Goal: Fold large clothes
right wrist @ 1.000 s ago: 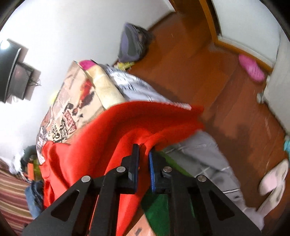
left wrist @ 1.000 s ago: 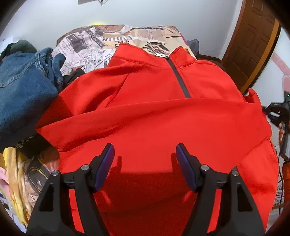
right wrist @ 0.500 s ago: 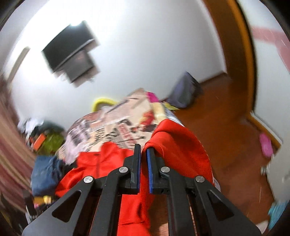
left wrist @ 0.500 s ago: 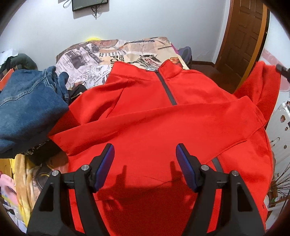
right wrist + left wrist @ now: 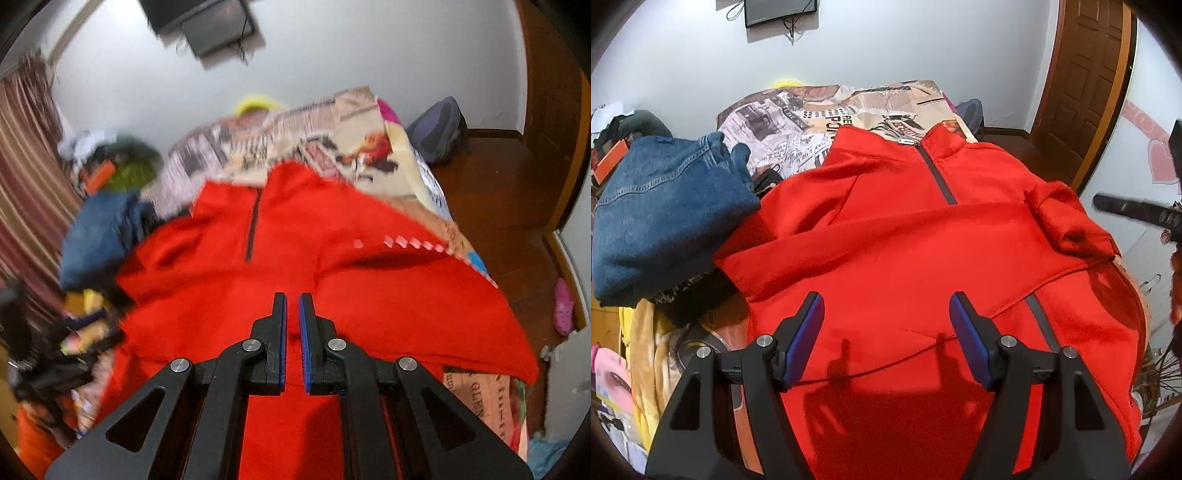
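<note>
half the red jacket (image 5: 905, 258) blurs rightward.

The left hand-held gripper (image 5: 886, 339) points forward and slightly downward, its two black fingers spread wide apart, blue pads (image 5: 809, 336) facing each other across an empty gap. The right hand-held gripper (image 5: 292, 325) also points forward and down, its fingers drawn nearly together with only a narrow slit between the blue pads (image 5: 304, 339); nothing appears to be held in that slit, though the view is motion-blurred. Neither of the person's hands is visible.
</note>
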A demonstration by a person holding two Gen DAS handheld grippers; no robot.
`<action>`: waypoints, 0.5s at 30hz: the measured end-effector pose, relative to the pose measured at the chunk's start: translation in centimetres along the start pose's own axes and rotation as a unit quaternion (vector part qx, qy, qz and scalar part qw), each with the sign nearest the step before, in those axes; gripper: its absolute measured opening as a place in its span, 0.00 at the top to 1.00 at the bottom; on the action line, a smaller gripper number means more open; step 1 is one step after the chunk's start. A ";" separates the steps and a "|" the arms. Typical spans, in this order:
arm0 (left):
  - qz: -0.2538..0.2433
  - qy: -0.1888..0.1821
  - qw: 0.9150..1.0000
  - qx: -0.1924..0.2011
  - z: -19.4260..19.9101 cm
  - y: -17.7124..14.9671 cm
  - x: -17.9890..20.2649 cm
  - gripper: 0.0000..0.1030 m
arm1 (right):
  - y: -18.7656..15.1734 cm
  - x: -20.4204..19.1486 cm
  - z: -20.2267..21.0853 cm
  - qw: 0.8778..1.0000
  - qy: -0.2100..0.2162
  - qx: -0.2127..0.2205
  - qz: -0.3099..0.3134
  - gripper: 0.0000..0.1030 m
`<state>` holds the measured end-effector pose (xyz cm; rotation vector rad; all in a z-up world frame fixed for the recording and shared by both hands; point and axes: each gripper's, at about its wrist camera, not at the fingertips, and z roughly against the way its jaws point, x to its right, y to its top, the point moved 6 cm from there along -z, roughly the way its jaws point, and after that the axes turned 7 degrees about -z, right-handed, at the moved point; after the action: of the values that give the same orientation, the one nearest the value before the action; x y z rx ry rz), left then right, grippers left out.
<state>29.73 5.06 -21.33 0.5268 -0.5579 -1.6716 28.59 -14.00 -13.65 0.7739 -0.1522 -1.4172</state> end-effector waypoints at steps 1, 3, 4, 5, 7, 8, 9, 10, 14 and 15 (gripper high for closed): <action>0.000 0.001 1.000 -0.001 0.0 -0.2 -0.1 0.33 | -0.4 -0.2 -0.5 1.000 -0.006 -0.011 0.009 0.94; -0.001 0.006 1.000 -0.003 0.0 -0.4 -0.2 0.33 | -1.1 -0.5 -0.4 0.999 -0.009 -0.025 0.019 0.94; -0.003 0.010 1.000 -0.003 0.0 -0.5 -0.2 0.33 | -1.2 -0.7 -0.3 0.999 -0.009 -0.027 0.024 0.94; -0.004 0.013 1.000 -0.002 0.0 -0.6 -0.2 0.33 | -1.2 -0.8 0.1 0.999 -0.011 -0.025 0.032 0.94; -0.005 0.015 1.000 -0.002 0.0 -0.6 -0.2 0.33 | -1.0 -0.8 1.1 0.999 -0.015 -0.017 0.038 0.94; -0.004 0.015 1.000 -0.003 -0.1 -0.6 -0.2 0.33 | -0.9 -0.8 1.5 0.999 -0.017 -0.013 0.036 0.94; -0.004 0.015 1.000 -0.003 -0.1 -0.6 -0.1 0.33 | -0.6 -0.4 2.0 0.999 -0.017 -0.008 0.027 0.93; -0.004 0.015 1.000 -0.003 -0.2 -0.5 -0.1 0.33 | -0.5 -0.2 2.2 1.000 -0.017 -0.006 0.020 0.88; -0.004 0.015 1.000 0.001 -0.2 -0.2 0.2 0.33 | 0.3 2.4 3.5 0.998 -0.021 0.007 -0.050 0.62; -0.005 0.014 1.000 0.002 -0.2 0.0 0.3 0.33 | 0.4 3.3 3.9 0.997 -0.025 0.012 -0.067 0.61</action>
<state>29.80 4.74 -21.55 0.5564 -0.5387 -1.6699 27.45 -18.52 -11.67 0.7812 -0.1589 -1.5643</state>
